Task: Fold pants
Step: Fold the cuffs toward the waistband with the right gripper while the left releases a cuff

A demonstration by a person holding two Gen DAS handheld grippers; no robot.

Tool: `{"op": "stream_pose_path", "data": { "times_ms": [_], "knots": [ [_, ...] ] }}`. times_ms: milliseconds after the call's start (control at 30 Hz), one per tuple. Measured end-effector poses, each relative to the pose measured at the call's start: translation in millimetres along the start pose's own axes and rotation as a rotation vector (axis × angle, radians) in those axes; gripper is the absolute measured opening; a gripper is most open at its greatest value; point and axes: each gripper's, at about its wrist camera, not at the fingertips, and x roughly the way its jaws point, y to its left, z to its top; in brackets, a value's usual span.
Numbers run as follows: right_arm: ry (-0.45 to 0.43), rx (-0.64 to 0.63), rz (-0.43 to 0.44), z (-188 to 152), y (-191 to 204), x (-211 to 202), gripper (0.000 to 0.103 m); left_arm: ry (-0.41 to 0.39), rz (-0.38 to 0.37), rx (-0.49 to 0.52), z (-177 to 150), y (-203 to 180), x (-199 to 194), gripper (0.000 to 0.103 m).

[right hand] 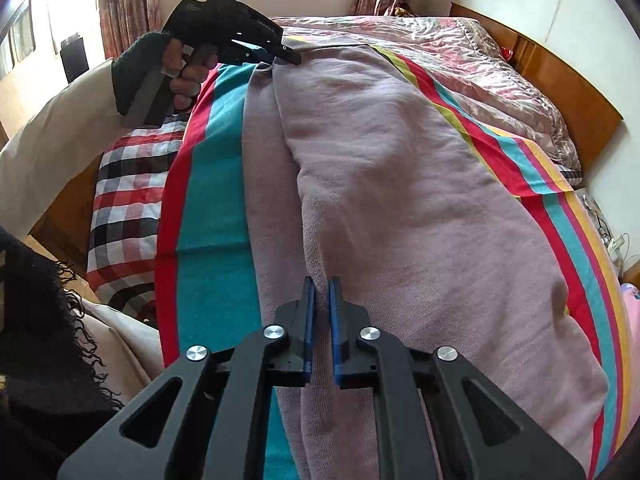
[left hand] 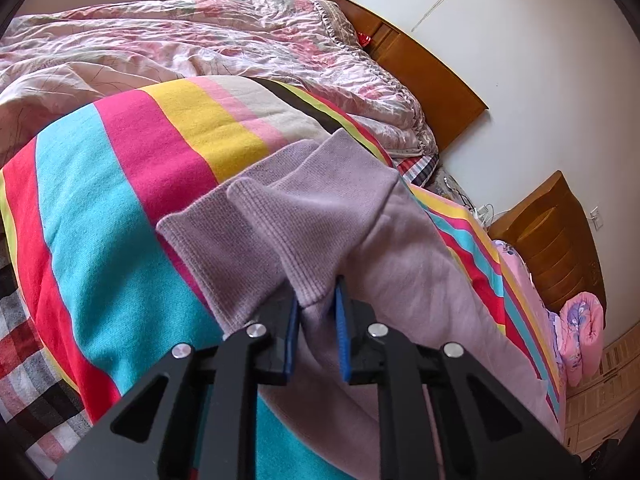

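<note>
Pale lilac sweatpants (right hand: 400, 200) lie lengthwise on a striped blanket (right hand: 208, 208) on the bed, one leg laid over the other. My left gripper (left hand: 318, 300) is shut on a ribbed ankle cuff (left hand: 304, 248) at the far end; a second cuff (left hand: 216, 248) lies beside it on the left. In the right wrist view the left gripper (right hand: 286, 56) shows at the far end of the pants. My right gripper (right hand: 322, 292) is shut on a fold of the pants at the near end.
A crumpled pink floral quilt (left hand: 200, 40) lies beyond the blanket by the wooden headboard (left hand: 432, 72). A checked sheet (right hand: 128, 192) shows at the bed's left edge. A wooden nightstand (left hand: 560, 248) stands by the wall. Window and curtains (right hand: 132, 0) are behind.
</note>
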Motion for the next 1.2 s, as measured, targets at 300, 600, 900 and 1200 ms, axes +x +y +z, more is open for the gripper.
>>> {"op": "stream_pose_path", "data": {
  "times_ms": [300,600,900,1200],
  "knots": [
    [-0.126,-0.022,0.012,18,-1,-47,0.004,-0.111,-0.020,0.085,26,-18,-60,0.008],
    [-0.021,-0.036,0.100,2,11,-1,0.004,-0.039,0.058,0.041,7,16,-27,0.008],
    [0.012,-0.096,0.253,-5,35,7,0.003,-0.038,0.112,0.062,1,13,-27,0.009],
    [-0.127,0.023,0.309,25,10,-6,0.027,-0.079,0.160,0.073,-3,1,-43,0.068]
  ]
}}
